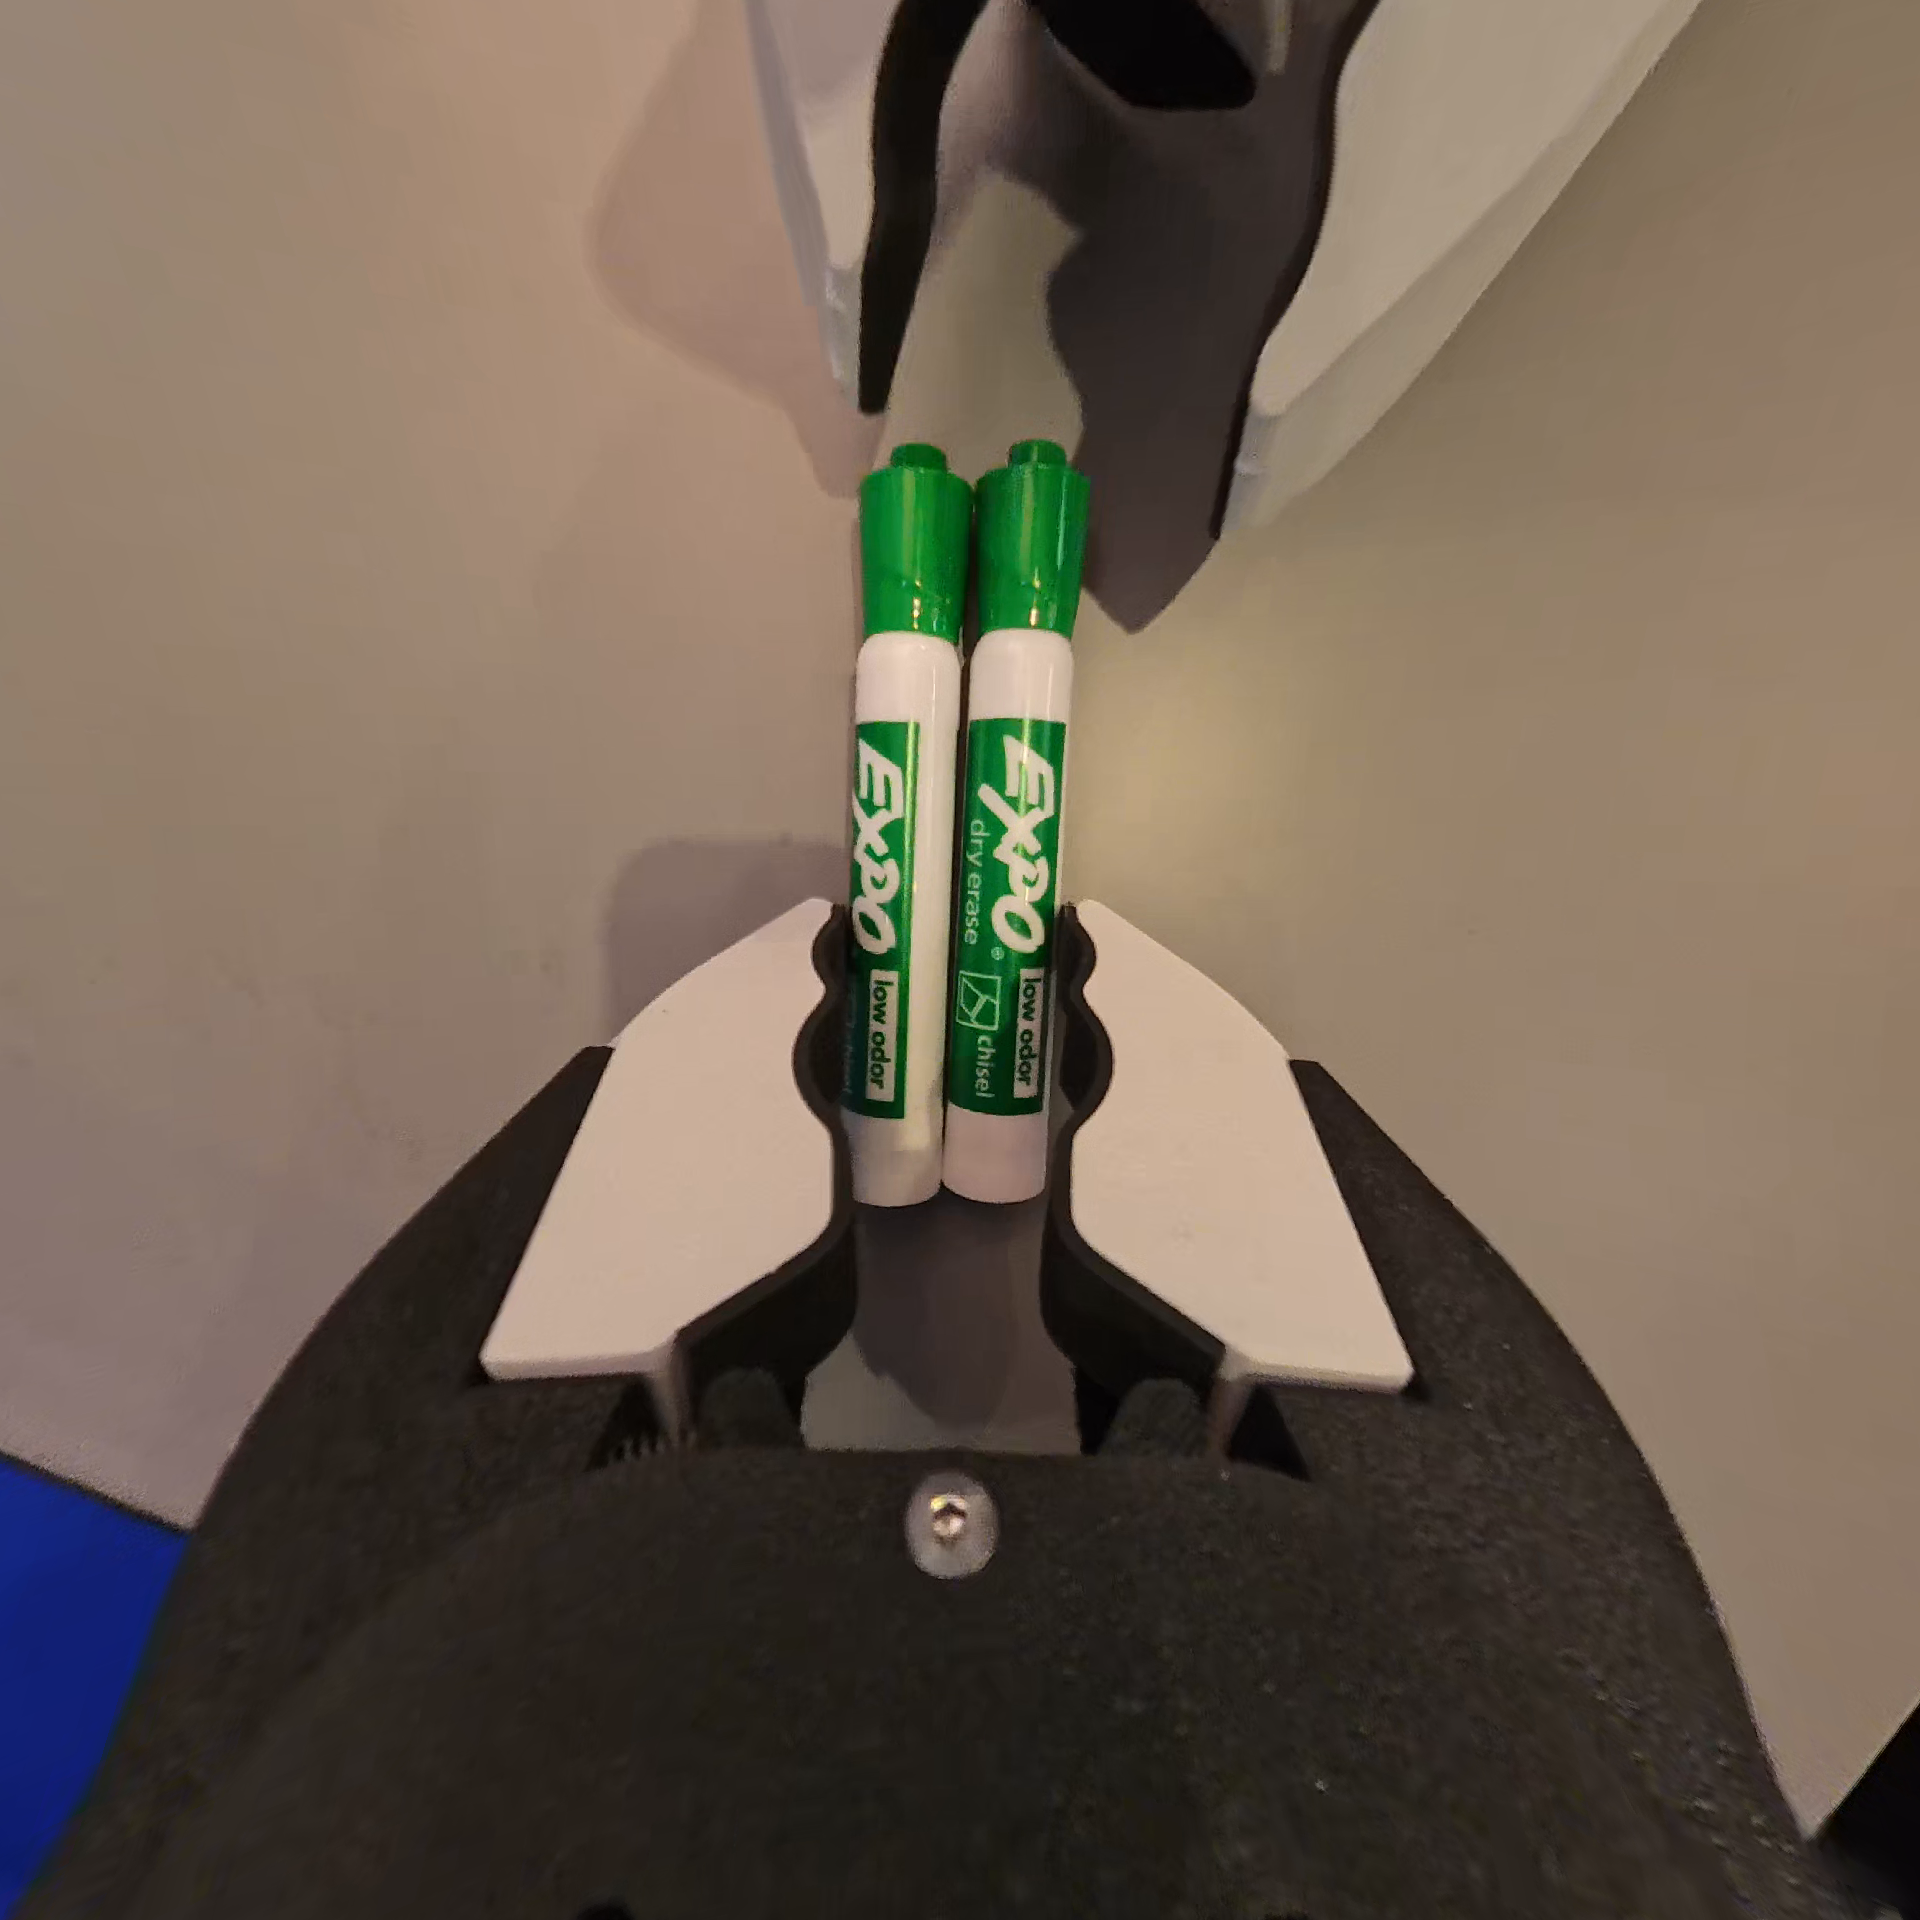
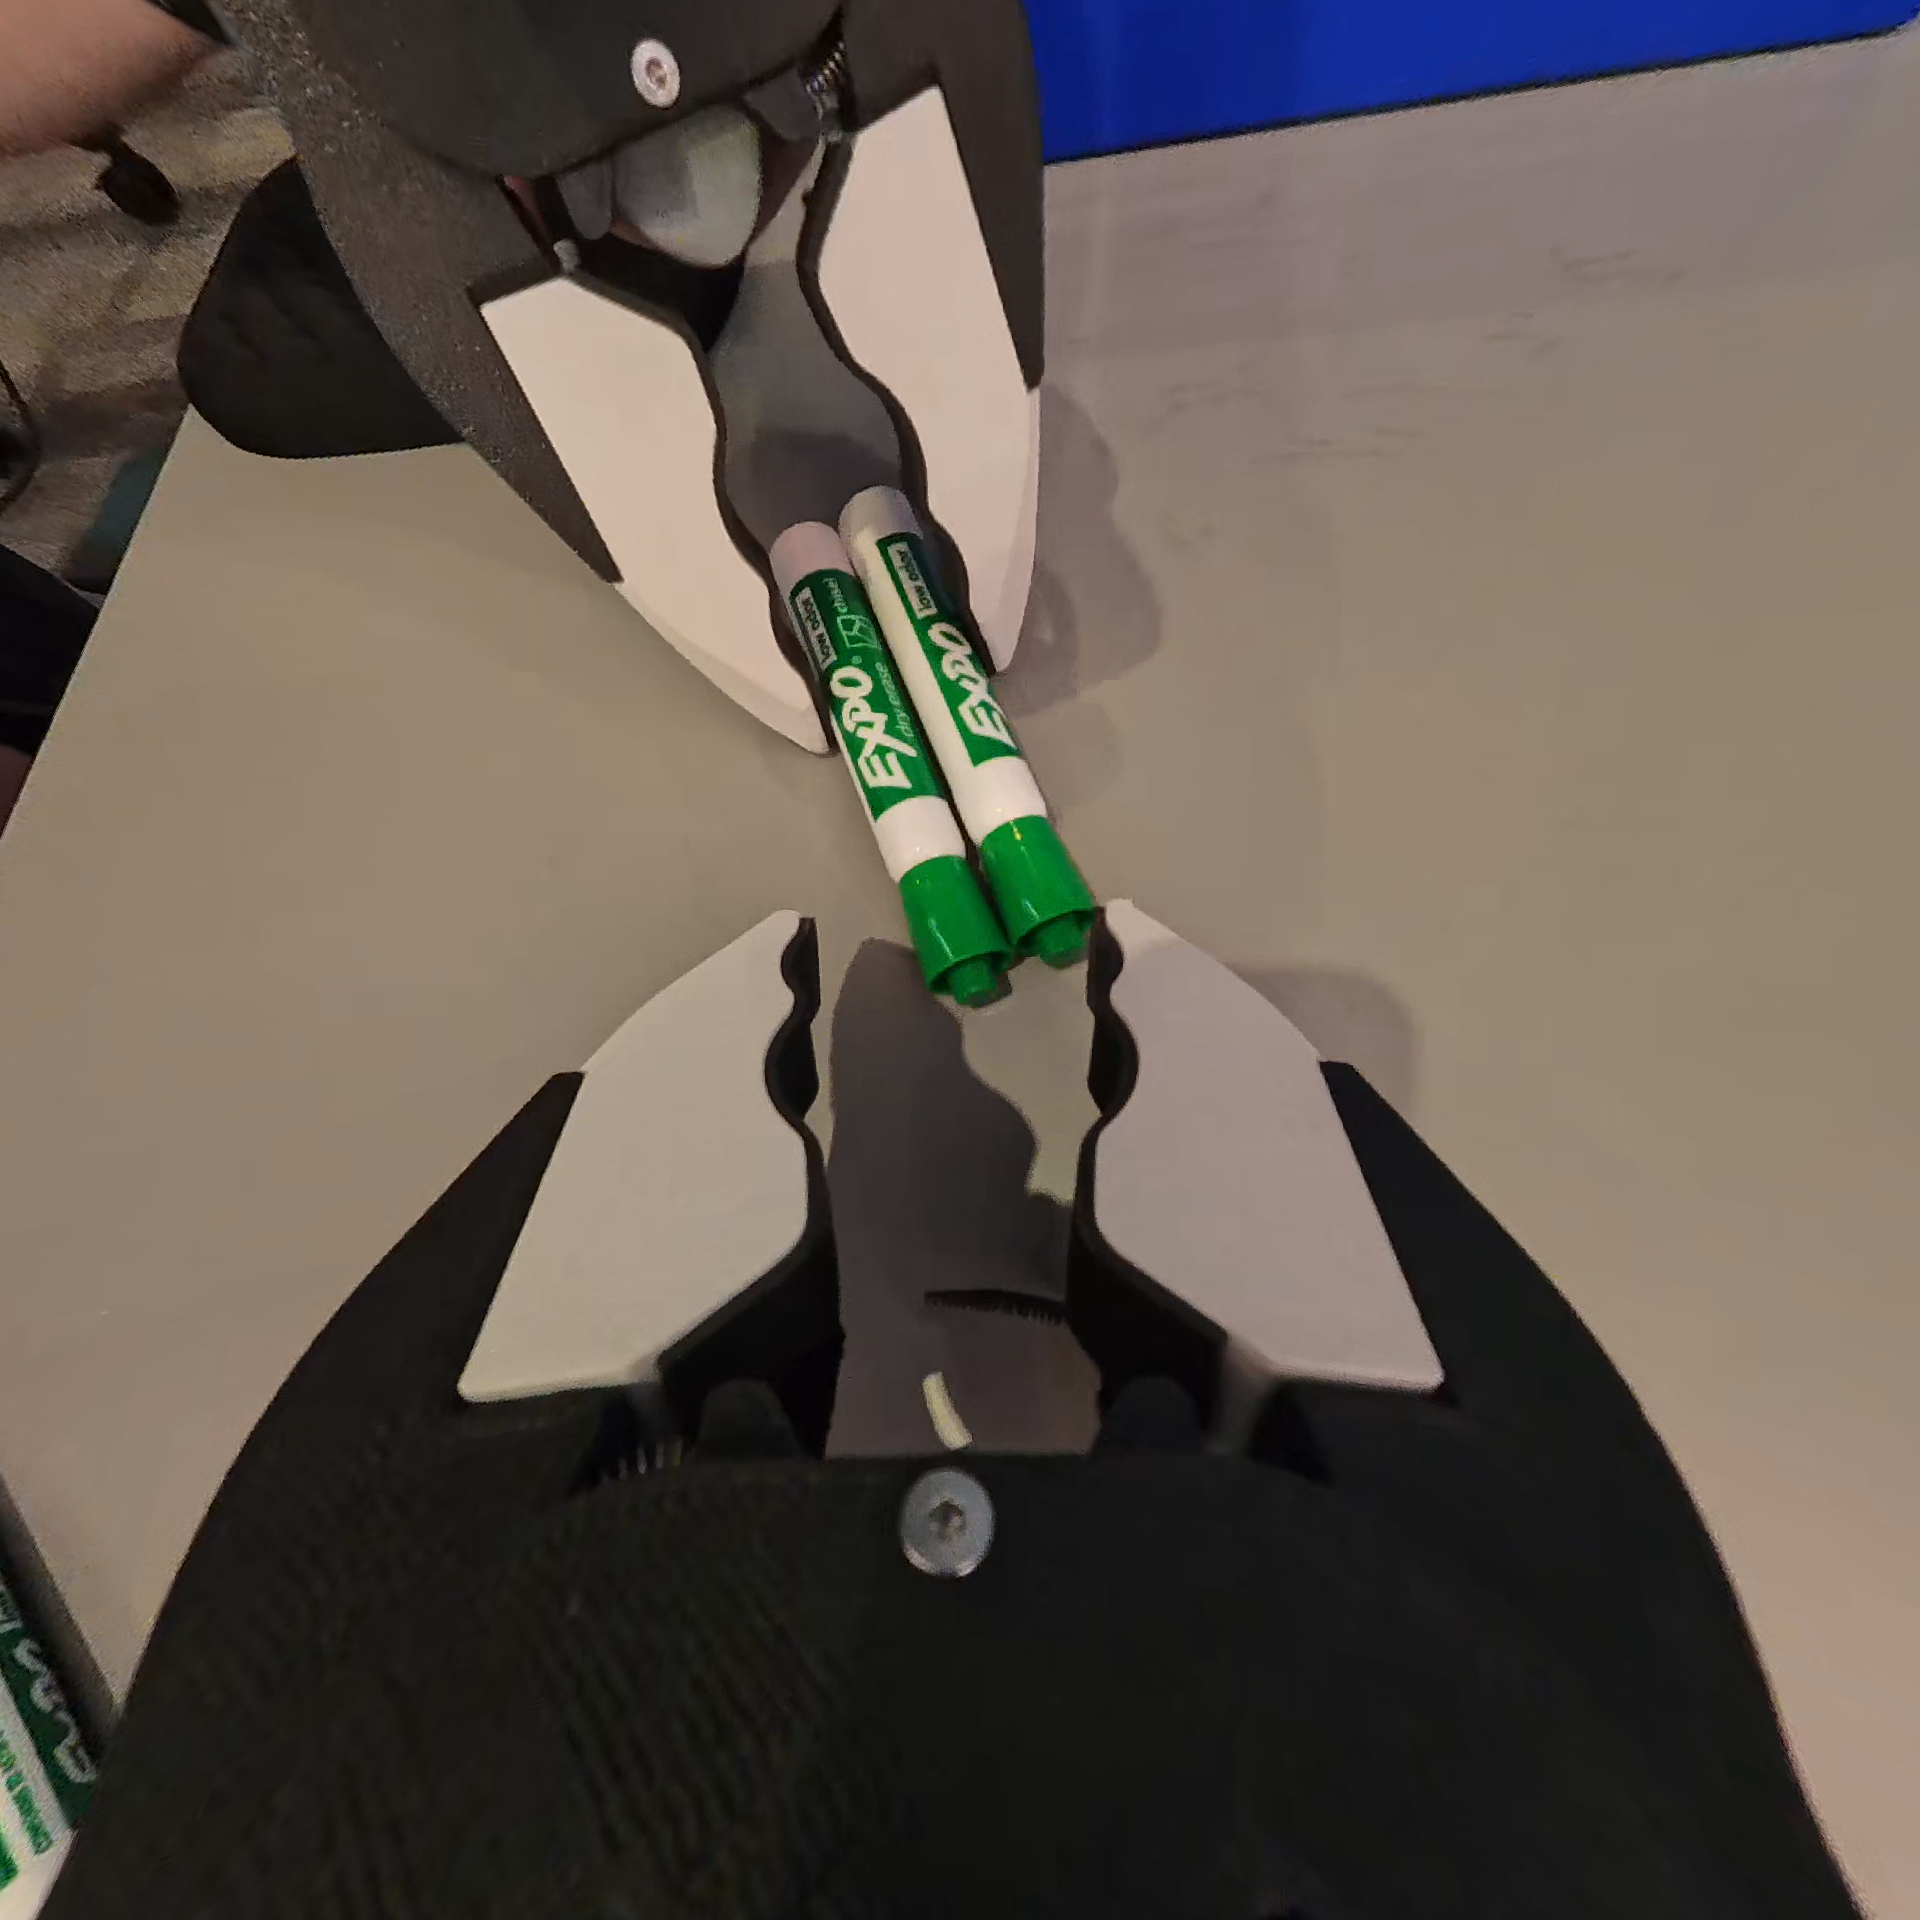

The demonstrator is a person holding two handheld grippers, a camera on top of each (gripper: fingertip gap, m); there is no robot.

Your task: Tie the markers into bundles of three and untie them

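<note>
Office: grey desk (image 2: 1455, 623), carpet (image 2: 94, 260).

The left gripper (image 1: 951, 914) reaches flat and low along the table, its two white fingers (image 1: 727, 1060) drawn in until they press from either side on a pair of green markers (image 1: 961, 831) lying side by side. The right gripper (image 2: 951, 920) faces it from the opposite end, jaws parted wider than the pair, its fingertips (image 2: 1132, 935) level with the cap ends and closed on nothing. A hand (image 2: 83, 83) shows at the top left corner of the right wrist view, behind the left gripper.
</note>
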